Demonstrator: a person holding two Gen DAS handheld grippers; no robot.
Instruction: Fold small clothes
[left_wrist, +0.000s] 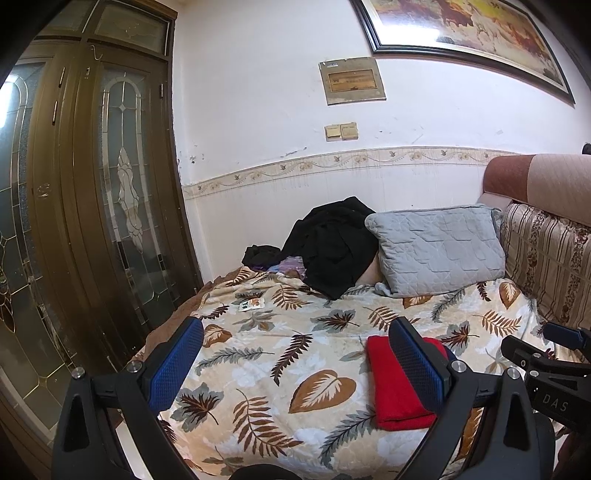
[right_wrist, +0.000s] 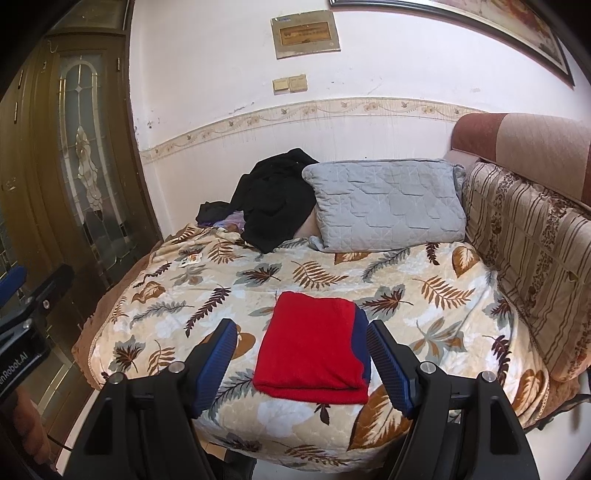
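A small red garment (right_wrist: 312, 345) with a dark blue edge lies folded into a rectangle on the leaf-print bedspread (right_wrist: 332, 269), near the bed's front edge. In the left wrist view the red garment (left_wrist: 393, 384) shows at lower right, partly hidden by a finger. My left gripper (left_wrist: 295, 363) is open and empty, held above the bed to the left of the garment. My right gripper (right_wrist: 301, 363) is open and empty, held above the bed just in front of the garment, its blue pads (right_wrist: 388, 363) either side of it.
A black pile of clothes (right_wrist: 275, 201) and a grey quilted pillow (right_wrist: 388, 205) lie at the back of the bed by the wall. A striped cushion (right_wrist: 535, 266) lines the right side. A wooden glass-panelled door (left_wrist: 92, 203) stands left. A small card (left_wrist: 251, 304) lies on the bedspread.
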